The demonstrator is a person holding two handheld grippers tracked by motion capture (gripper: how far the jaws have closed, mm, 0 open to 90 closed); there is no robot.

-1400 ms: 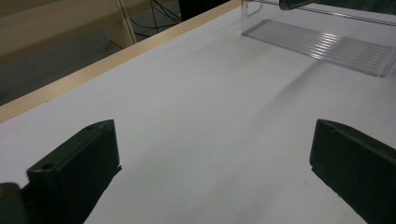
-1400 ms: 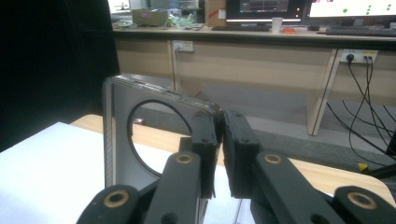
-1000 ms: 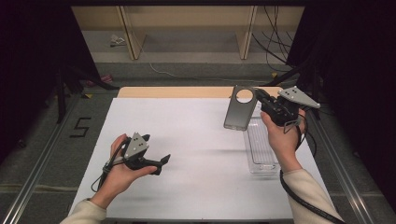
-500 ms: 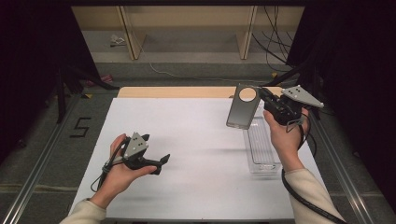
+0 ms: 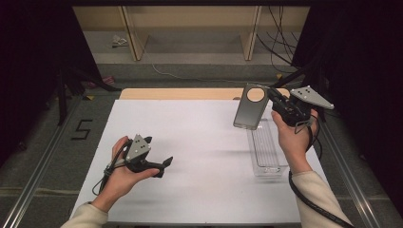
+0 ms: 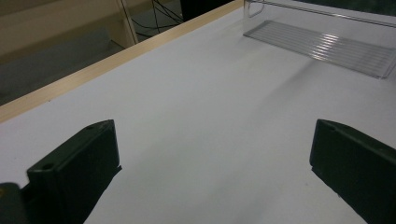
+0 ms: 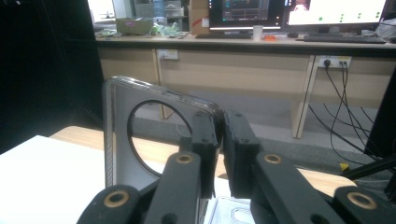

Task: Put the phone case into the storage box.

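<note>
Carrying step, we judge: our right gripper point(image 5: 274, 97) is clenched on the edge of a grey phone case point(image 5: 251, 106) with a round cut-out, held raised and upright, its body reaching left of the jaws. Below them lies a clear tray point(image 5: 266, 151). Next we must lower it with care. Our left gripper point(image 5: 166, 163) rests low, jaws released, nothing between them.

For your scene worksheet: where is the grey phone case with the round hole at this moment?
In the high view the grey phone case with the round hole is held up at the far right, clamped in the right tool, above the clear plastic tray.
</note>
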